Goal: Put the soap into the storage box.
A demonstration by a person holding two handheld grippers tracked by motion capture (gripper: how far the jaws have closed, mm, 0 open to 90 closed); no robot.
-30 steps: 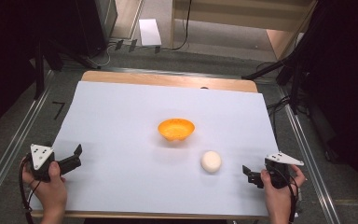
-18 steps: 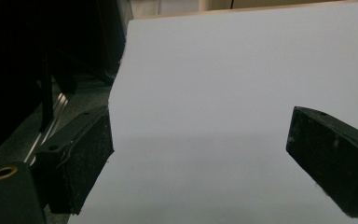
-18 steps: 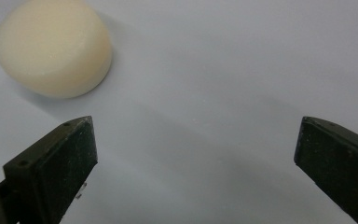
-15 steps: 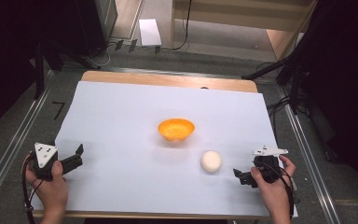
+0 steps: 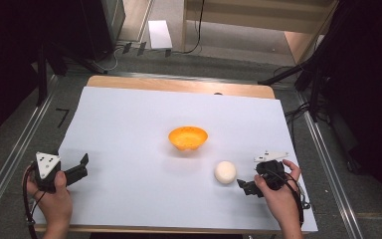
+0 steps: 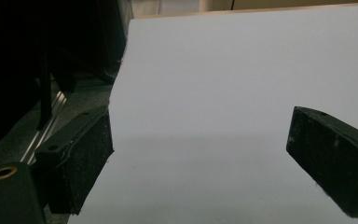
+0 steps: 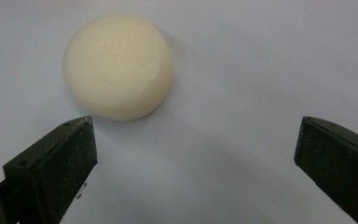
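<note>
The right hand-held gripper [image 5: 246,187] sits low over the counter [image 5: 129,129], held in the person's right hand [image 5: 278,196]. Its 2 black jaws are spread wide apart and hold nothing. A round, pale cream ball [image 5: 225,172] lies on the white counter top just in front of this hand-held gripper, close to its jaws but not touching them. In the right gripper view the ball [image 7: 118,73] sits just past the tip of the left jaw and a bit off to that side, not in the middle of the gap. The right jaw is well away from it. The ball is smooth and a little flat on top, and it rests on its own with a soft shadow under it. An orange bowl [image 5: 188,137] stands farther out from the right hand-held gripper, past the ball and near the middle of the counter. The bowl and the ball are apart. The left hand-held gripper [image 5: 82,167] is well away from both, at the other side of the counter, held in the left hand [image 5: 54,199]. In the left gripper view its 2 jaws are wide apart too, with just bare white counter [image 6: 242,74] between them.
</note>
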